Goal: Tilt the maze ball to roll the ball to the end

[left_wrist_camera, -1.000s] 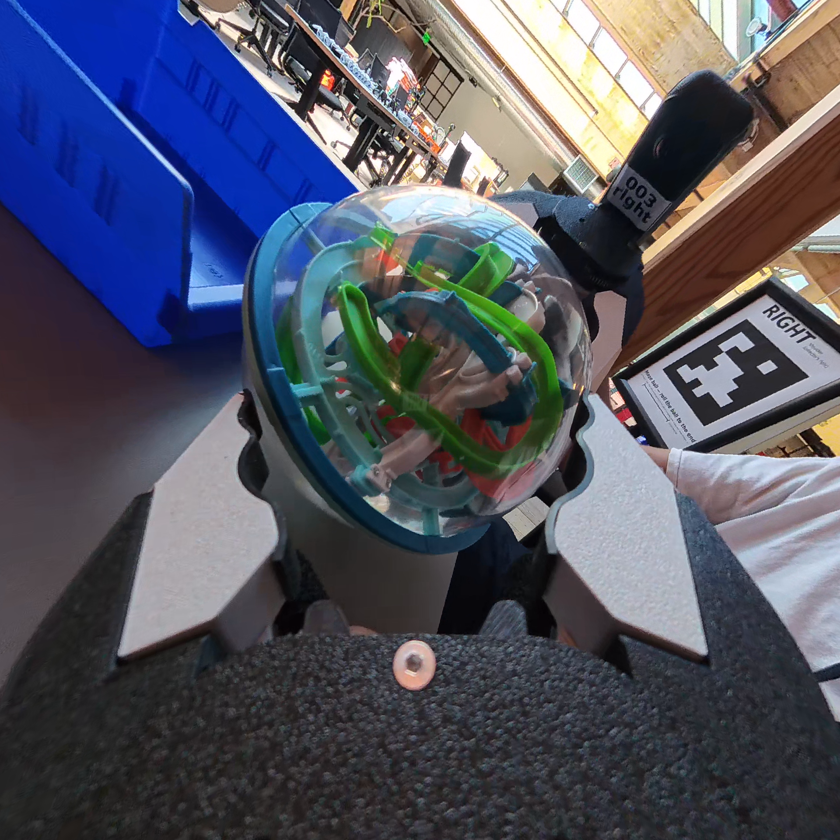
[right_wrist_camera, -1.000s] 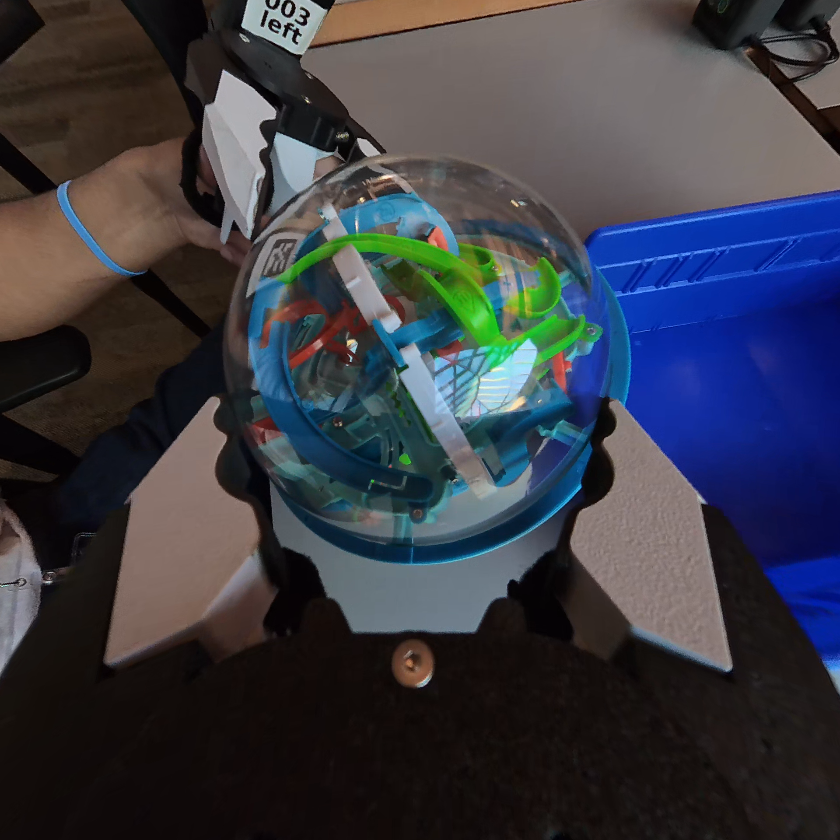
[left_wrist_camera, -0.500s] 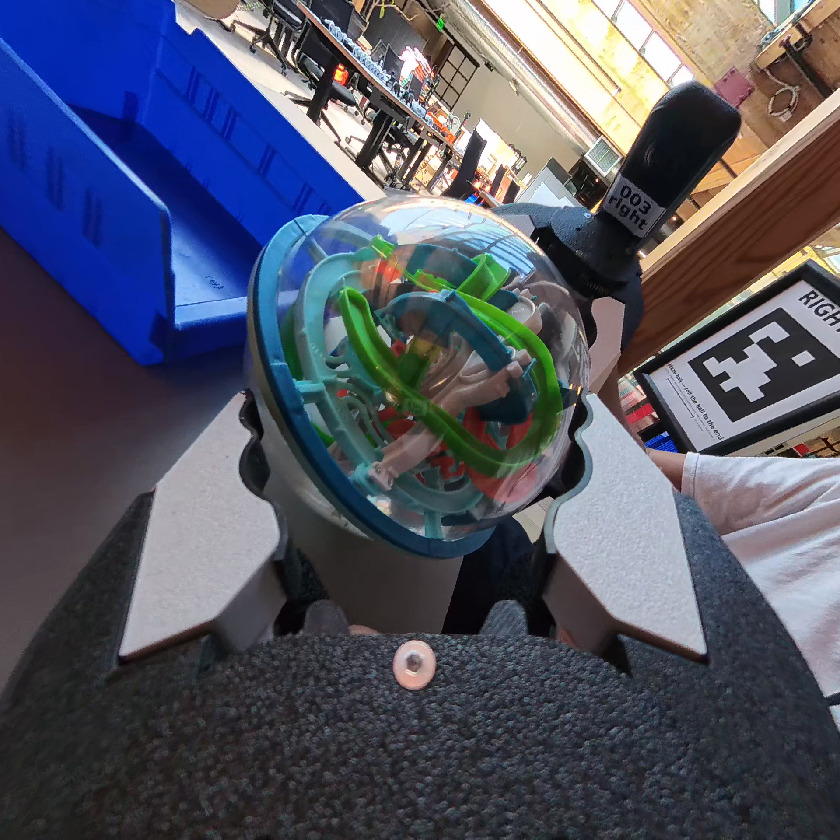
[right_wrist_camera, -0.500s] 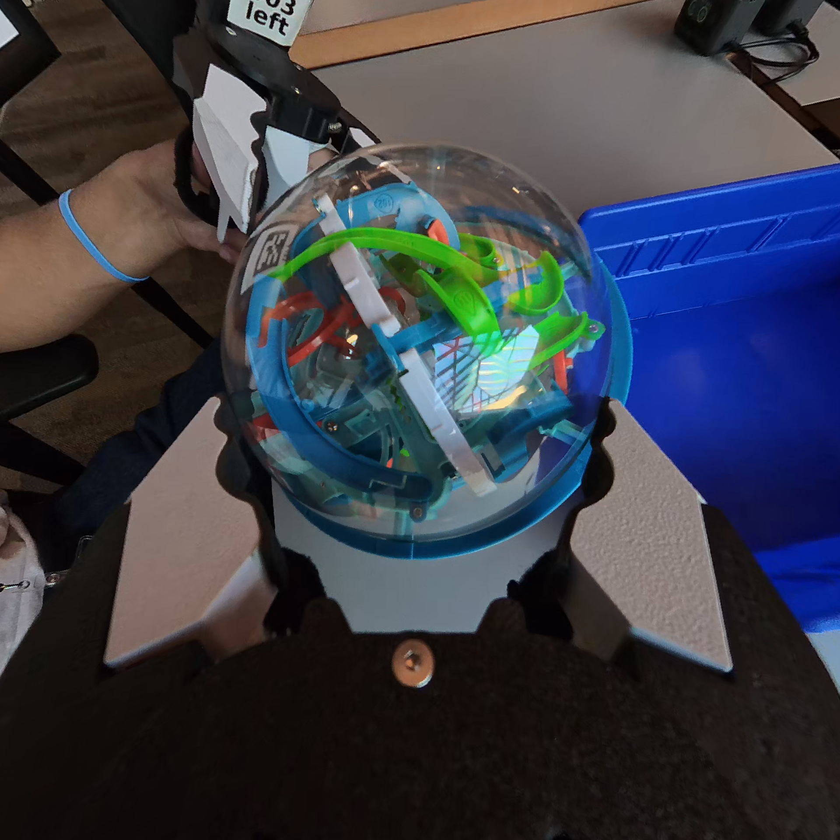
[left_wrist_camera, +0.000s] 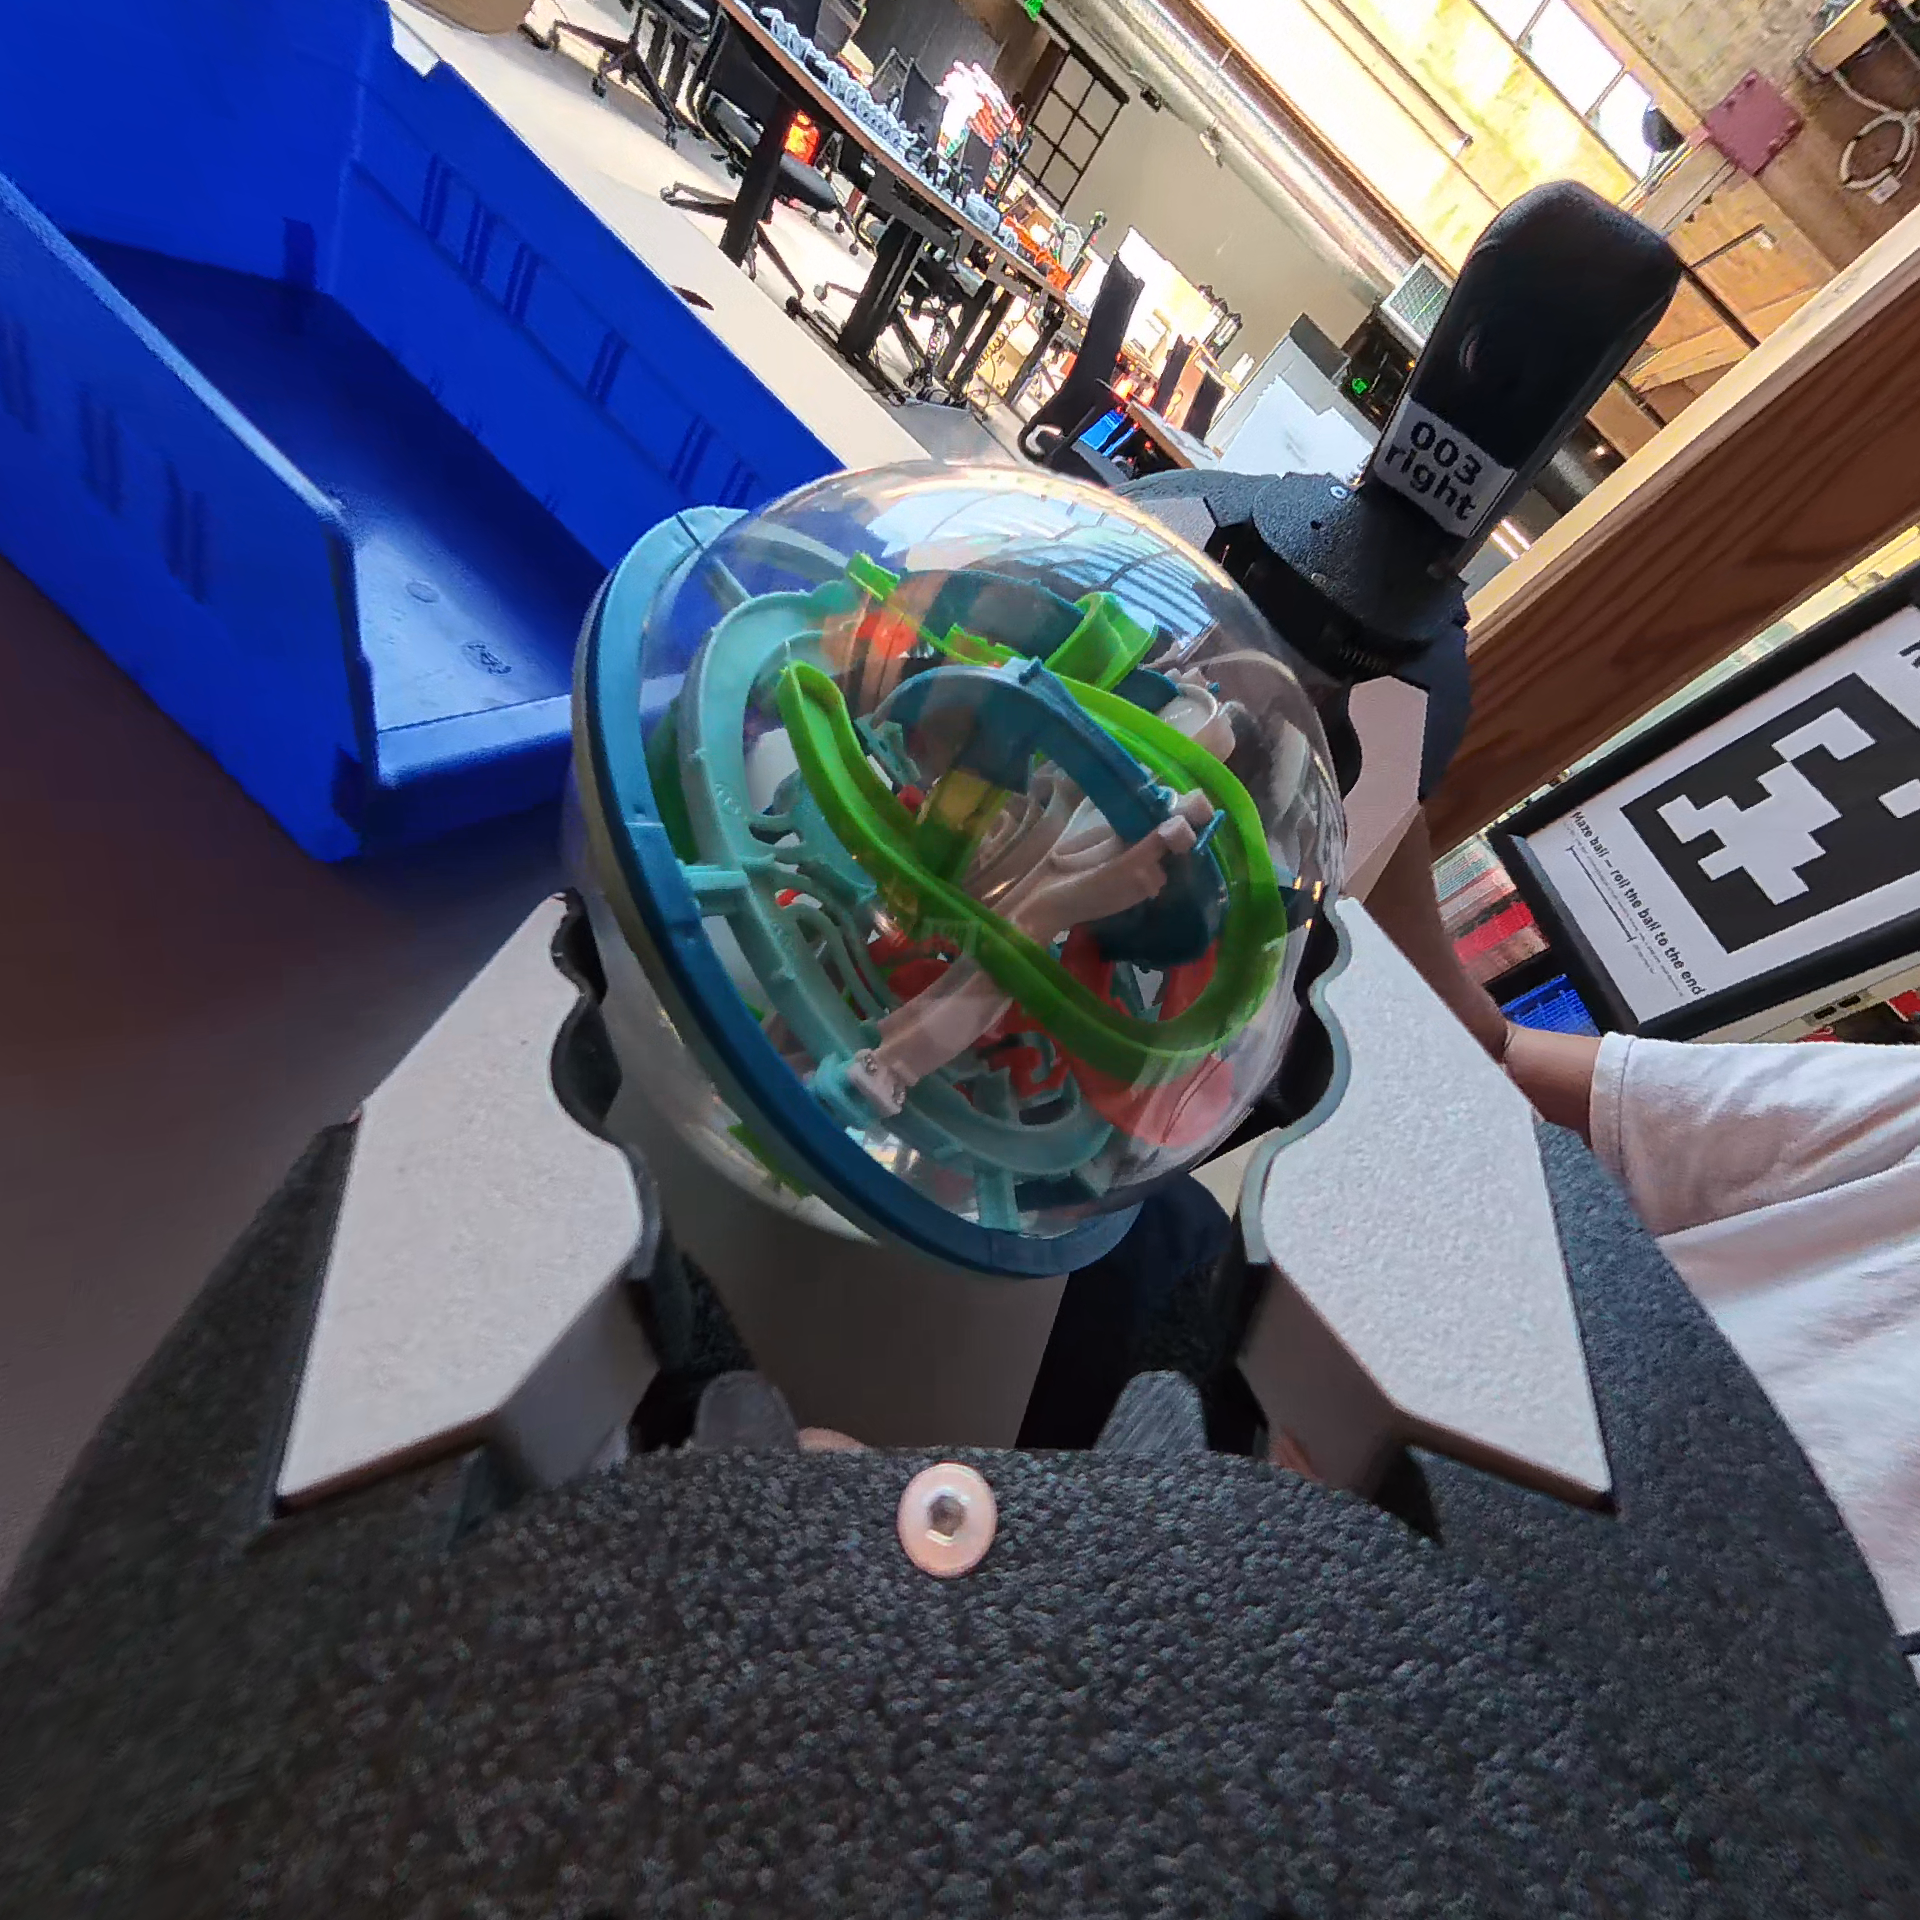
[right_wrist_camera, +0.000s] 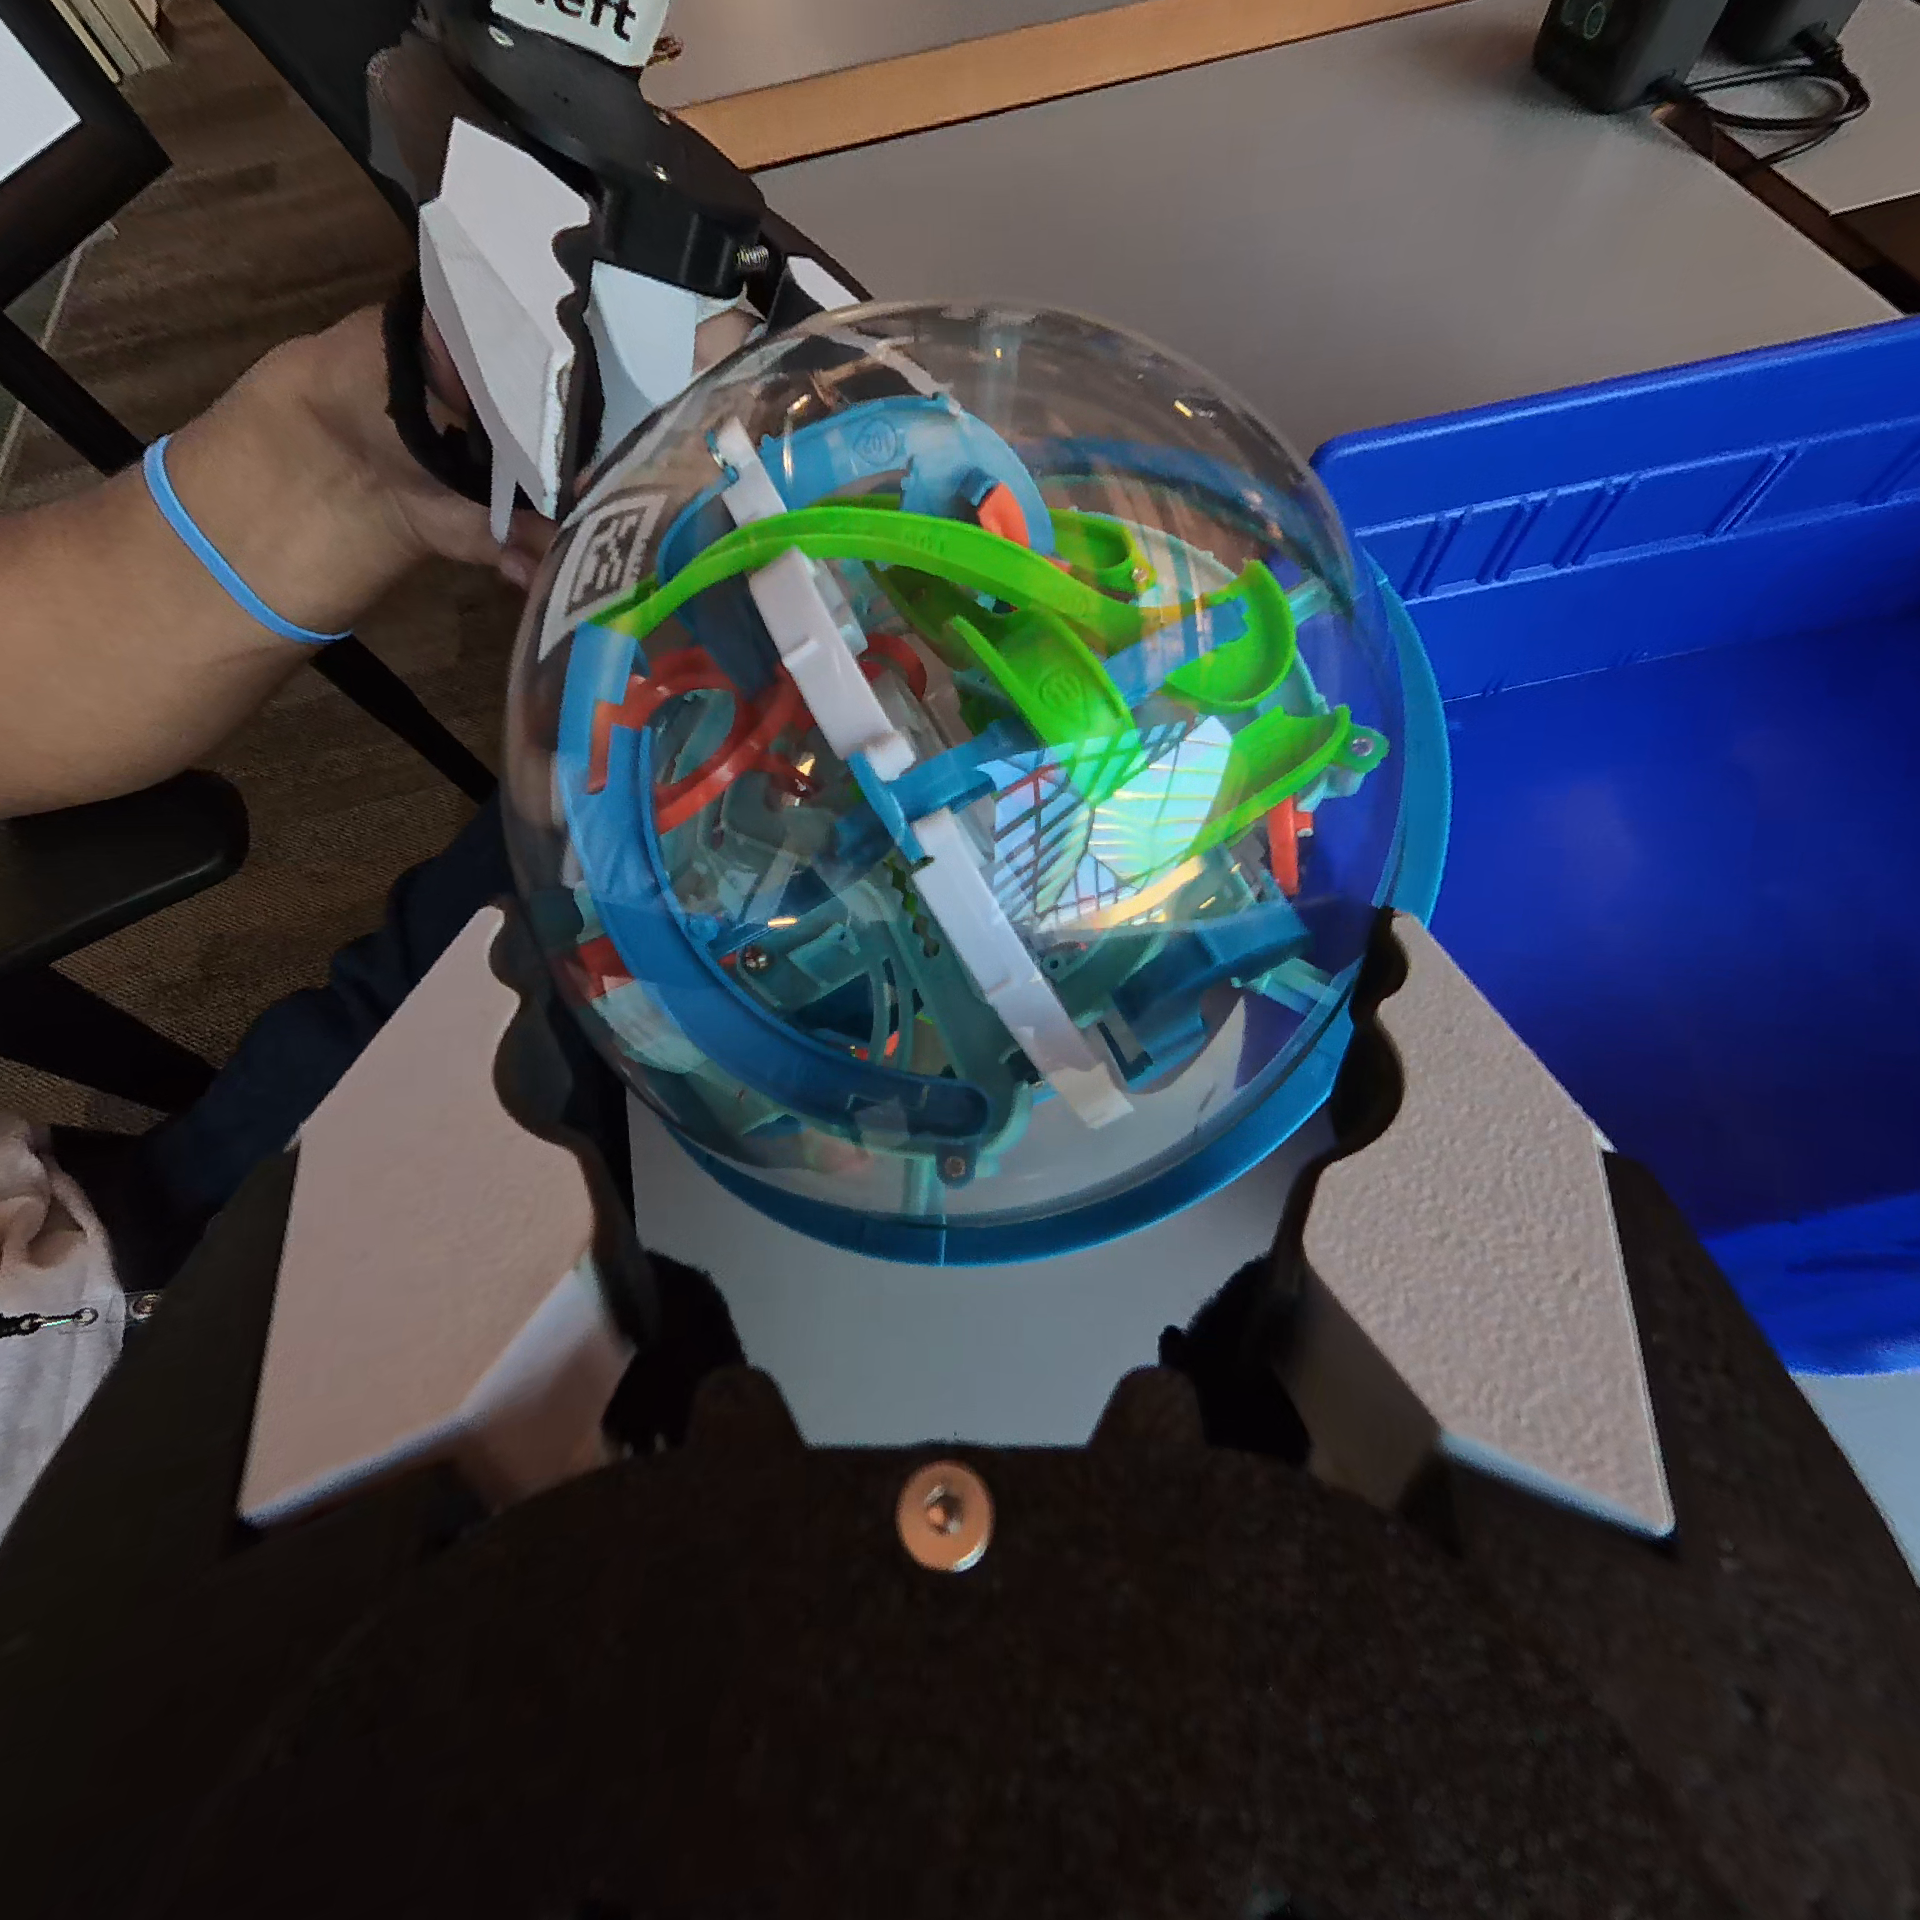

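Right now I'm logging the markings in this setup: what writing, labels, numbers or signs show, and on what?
I list the bearers and do not copy their wording.
White printed label: right gripper handle.
White label, cut off by the frame: left gripper.
Framed sign: square marker, small print.
Code sticker: maze ball.
Moulded marks on green track and blue bin: too small to read.

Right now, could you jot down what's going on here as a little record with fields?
Main object: maze ball, a clear sphere with green, blue, red and white tracks inside
Held by: left gripper and right gripper, jaws of both pressed on opposite sides of the sphere
Position: lifted above the grey table
Nearby: blue bin beside the ball
Small ball inside: cannot be made out
Person: hand with a blue wristband on the left gripper
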The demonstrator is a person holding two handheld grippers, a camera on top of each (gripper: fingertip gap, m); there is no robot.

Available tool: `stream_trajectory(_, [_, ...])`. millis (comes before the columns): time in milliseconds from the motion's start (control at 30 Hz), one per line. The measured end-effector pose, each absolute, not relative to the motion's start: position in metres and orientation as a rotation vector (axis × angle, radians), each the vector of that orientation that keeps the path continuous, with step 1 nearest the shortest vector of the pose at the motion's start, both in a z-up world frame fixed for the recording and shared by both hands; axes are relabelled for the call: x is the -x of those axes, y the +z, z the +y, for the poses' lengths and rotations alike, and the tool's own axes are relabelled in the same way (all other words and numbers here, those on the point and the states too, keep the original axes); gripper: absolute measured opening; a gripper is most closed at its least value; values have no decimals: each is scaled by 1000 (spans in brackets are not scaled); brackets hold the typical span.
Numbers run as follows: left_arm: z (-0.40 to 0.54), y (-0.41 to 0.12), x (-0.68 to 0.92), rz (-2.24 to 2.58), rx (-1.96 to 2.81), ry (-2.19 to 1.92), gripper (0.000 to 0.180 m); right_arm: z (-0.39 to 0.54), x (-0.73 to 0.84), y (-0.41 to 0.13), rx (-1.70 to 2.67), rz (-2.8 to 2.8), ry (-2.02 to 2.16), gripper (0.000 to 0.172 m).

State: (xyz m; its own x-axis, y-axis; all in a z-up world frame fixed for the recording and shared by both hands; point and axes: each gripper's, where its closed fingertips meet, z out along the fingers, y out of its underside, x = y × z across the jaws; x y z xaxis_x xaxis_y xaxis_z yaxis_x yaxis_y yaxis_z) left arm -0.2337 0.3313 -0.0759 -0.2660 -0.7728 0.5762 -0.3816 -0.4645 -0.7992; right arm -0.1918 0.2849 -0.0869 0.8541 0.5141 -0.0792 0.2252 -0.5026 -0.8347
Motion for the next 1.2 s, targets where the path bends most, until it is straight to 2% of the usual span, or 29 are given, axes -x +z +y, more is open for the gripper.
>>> stream_trajectory(1200, [322, -69, 219, 1476, 1660, -1703, 126, 270, 178, -94, 2128, -484, 448, 148])
